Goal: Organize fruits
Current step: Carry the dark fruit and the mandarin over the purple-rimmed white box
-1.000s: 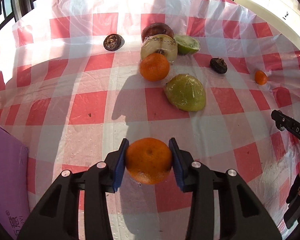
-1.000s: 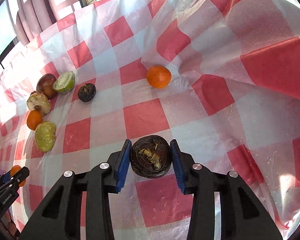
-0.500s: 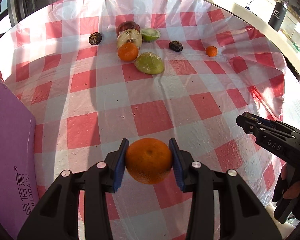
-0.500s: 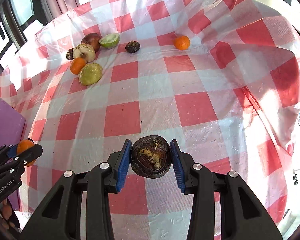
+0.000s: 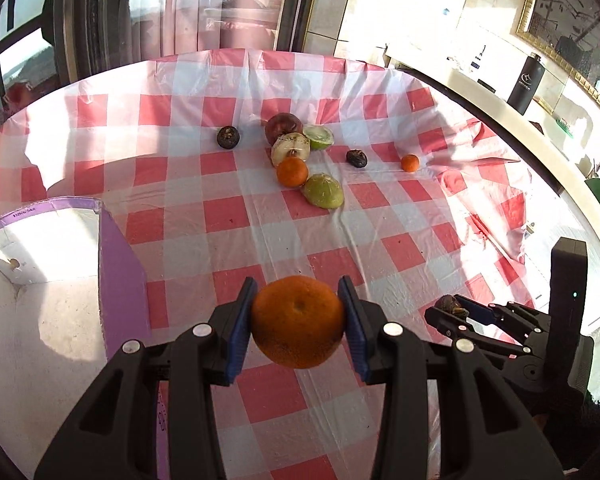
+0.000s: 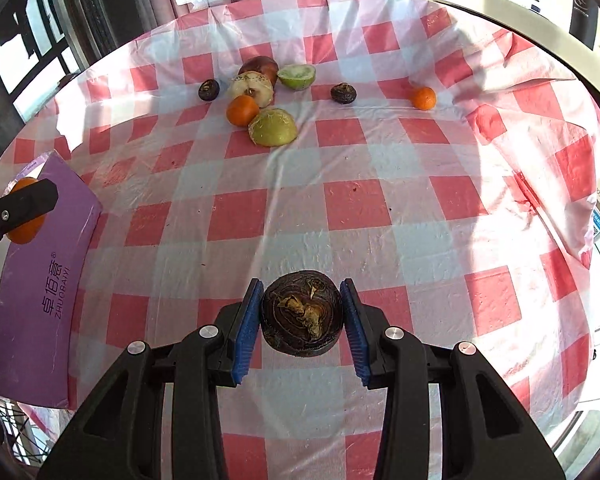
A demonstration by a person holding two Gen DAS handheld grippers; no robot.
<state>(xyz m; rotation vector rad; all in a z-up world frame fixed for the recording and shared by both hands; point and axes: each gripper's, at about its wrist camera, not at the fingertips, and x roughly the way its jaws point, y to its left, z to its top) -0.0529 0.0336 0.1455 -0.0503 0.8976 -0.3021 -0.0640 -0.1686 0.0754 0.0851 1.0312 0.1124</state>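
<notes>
My left gripper (image 5: 298, 320) is shut on an orange tangerine (image 5: 298, 322), held above the near table edge beside an open purple box (image 5: 118, 264). My right gripper (image 6: 302, 314) is shut on a dark brown water chestnut (image 6: 302, 312), held above the table's near side. The right gripper also shows in the left wrist view (image 5: 454, 312). The left gripper with its tangerine (image 6: 24, 220) shows at the left edge of the right wrist view, over the purple box (image 6: 48, 292).
At the far side lie a tangerine (image 5: 292, 172), green fruit halves (image 5: 324, 192) (image 5: 319, 137), an apple half (image 5: 291, 149), a red apple (image 5: 283, 125), two dark chestnuts (image 5: 228, 137) (image 5: 356, 158) and a small tangerine (image 5: 410, 163). The checked tablecloth (image 5: 228, 216) is wrinkled at right.
Both grippers have pulled back and risen from the fruit pile, each still holding its fruit. The left gripper has moved beside the open purple box.
</notes>
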